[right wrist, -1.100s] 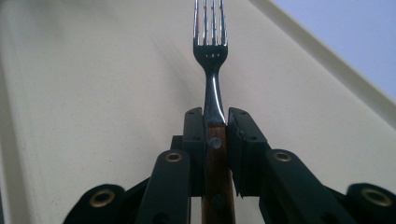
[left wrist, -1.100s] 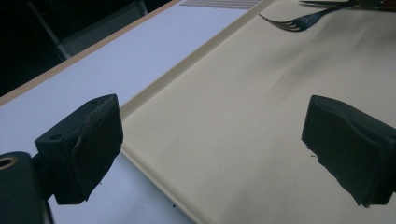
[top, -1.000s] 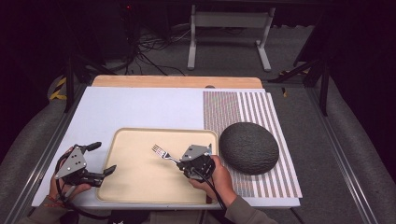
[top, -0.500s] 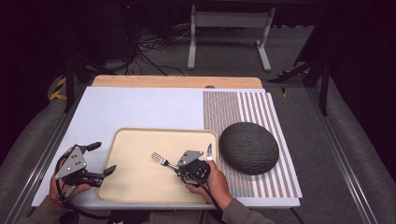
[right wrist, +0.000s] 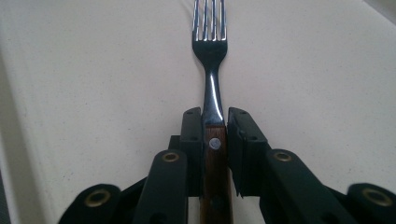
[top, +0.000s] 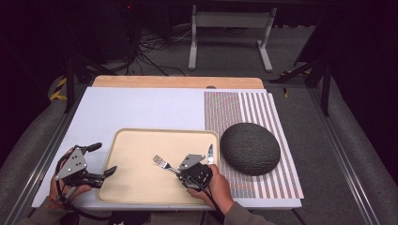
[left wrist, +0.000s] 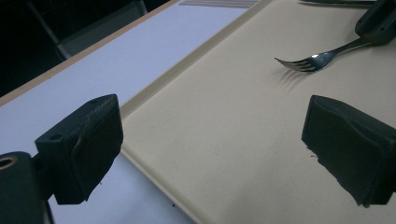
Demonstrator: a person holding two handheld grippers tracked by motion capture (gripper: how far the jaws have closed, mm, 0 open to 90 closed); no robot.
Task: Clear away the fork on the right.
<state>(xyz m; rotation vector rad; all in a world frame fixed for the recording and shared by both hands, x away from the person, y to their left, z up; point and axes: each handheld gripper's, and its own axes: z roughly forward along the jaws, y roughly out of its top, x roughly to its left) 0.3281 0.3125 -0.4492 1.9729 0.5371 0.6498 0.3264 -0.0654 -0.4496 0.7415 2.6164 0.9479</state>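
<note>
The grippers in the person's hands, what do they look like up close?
Both the left gripper and the right gripper are black, each with a grey three-cornered plate on top and a black cable trailing back. Their jaws end in chunky black blocky pads, and the arms behind them carry brass-coloured rivets. The person's sleeves look olive-grey.

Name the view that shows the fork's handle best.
The right gripper view: the fork lies close up, its wooden riveted handle between the right gripper jaws. The left gripper view shows mostly its tines; the high view shows it small.
</note>
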